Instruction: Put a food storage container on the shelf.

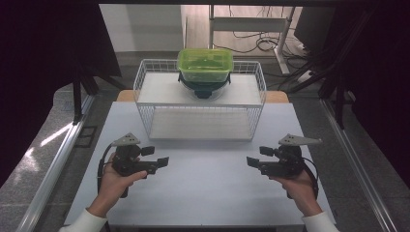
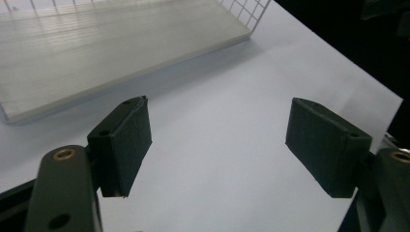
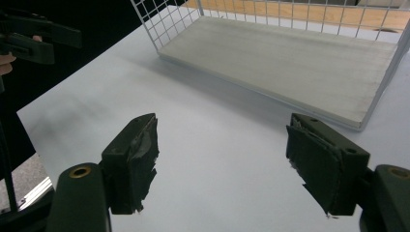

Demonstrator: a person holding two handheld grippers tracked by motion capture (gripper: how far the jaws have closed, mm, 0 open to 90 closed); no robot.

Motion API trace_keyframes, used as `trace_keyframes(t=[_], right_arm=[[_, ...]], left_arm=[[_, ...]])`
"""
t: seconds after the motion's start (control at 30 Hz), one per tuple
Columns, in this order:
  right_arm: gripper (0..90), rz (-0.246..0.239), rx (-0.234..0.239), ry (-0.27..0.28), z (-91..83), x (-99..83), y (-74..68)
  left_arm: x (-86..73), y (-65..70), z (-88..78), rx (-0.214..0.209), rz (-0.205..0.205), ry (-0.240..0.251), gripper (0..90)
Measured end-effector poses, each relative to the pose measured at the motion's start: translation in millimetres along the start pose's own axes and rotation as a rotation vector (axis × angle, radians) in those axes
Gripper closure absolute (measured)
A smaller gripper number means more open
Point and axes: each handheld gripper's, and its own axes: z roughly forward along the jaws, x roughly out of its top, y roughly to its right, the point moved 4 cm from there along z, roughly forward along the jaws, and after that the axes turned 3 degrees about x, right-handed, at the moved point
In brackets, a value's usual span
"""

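You held the left gripper [image 1: 161, 162] and the right gripper [image 1: 251, 162] low over the white table [image 1: 208, 193], one at each side, their tips turned inward toward each other across a bare stretch of tabletop. Both sets of jaws stood wide apart with nothing between them; in the left gripper view the left gripper [image 2: 217, 140] framed only plain table, and the right gripper view showed the same for the right gripper [image 3: 220, 154]. Ahead of both grippers, well apart from them, stood the white wire rack [image 1: 200, 104], its lower shelf [image 1: 200, 124] open toward you and its near edge showing beyond each pair of jaws. On the rack's upper shelf, farther off still and roughly midway between the two grippers, sat the green lidded container [image 1: 205, 64], resting on top of a dark bowl [image 1: 204, 88]. Your hands gripped each tool from behind, white sleeves at the table's near edge, and a cable trailed from each gripper.
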Motion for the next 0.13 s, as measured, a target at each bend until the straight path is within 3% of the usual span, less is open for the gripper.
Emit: trace_keyframes(t=[0.13], right_arm=[[24.5,-0.022,-0.014,0.014,-1.0,0.5,-2.0]], left_arm=[[-1.0,0.6,1.0,-0.006,-0.003,-0.002,23.8]])
